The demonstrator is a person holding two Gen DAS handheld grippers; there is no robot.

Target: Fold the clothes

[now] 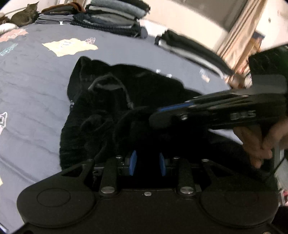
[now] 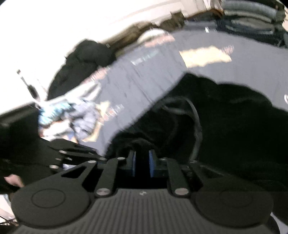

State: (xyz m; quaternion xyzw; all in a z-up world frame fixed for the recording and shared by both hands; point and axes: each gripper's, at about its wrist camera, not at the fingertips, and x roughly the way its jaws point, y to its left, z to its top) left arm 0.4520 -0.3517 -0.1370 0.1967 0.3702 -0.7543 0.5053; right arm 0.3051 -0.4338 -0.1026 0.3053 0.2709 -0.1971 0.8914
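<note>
Left claw (image 1: 147, 162) low over the black hoodie (image 1: 111, 108), blue pads (image 1: 133, 162) spread with a dark gap between, nothing visibly pinched; right claw (image 2: 142, 162) narrower, pads close with a fold of black fabric bunched at their tips, though blur leaves it unclear whether cloth is truly gripped; hoodie lies crumpled on the grey bed (image 1: 32, 81) near its near edge, drawstring (image 1: 115, 86) looped on top; right-hand device crosses the left view, a hand (image 1: 259, 142) wrapped around its handle; folded clothes stacks (image 1: 111, 18) along the bed's far edge; a cat (image 1: 25, 16) sits at the far left corner; cream patch (image 1: 70, 46) printed on the bed cover beyond the hoodie.
</note>
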